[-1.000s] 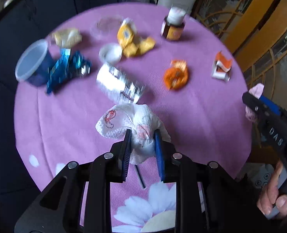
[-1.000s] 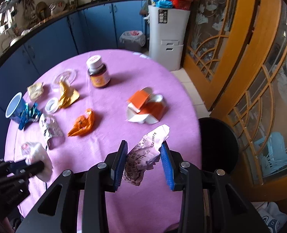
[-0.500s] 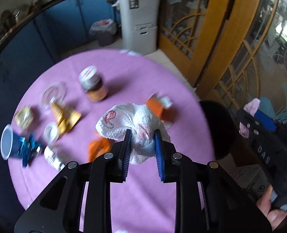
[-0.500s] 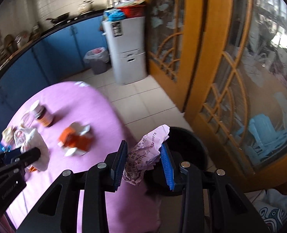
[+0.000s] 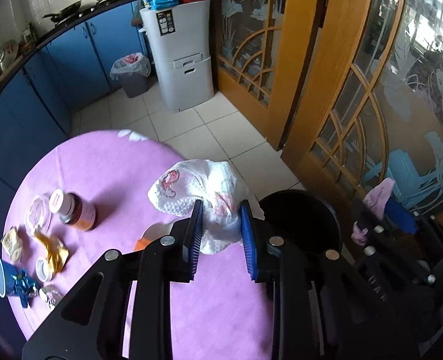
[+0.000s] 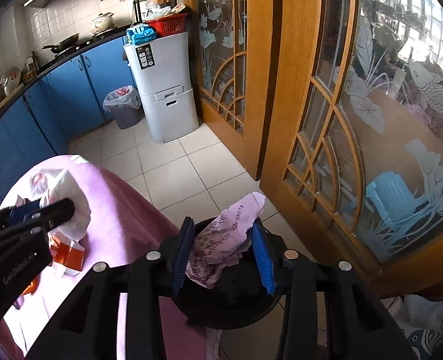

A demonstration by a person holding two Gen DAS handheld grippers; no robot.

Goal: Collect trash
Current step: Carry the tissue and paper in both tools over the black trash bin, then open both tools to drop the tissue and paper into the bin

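From the left wrist view, the left gripper (image 5: 221, 234) sits at the centre of the frame with a crumpled white napkin (image 5: 203, 192) between its blue pads, and its jaws are starting to part. The napkin hangs over the edge of the purple table (image 5: 101, 174), while the black bin (image 5: 305, 210) lies to the right of centre, so I reckon a release here could drop it on the cloth or the floor tiles short of the rim. More trash lies at the lower left of the frame, beside a brown jar (image 5: 74, 210). In the right wrist view, the right gripper (image 6: 224, 252) at lower centre has a pink printed paper (image 6: 221, 240) between its pads, directly over the bin's (image 6: 230, 300) dark mouth, and its jaws are opening too. The paper is light and crumpled; it may cling to one pad or flutter past the rim. The left gripper (image 6: 26, 225) enters at the left edge, close enough that the two tools could knock together over the bin.
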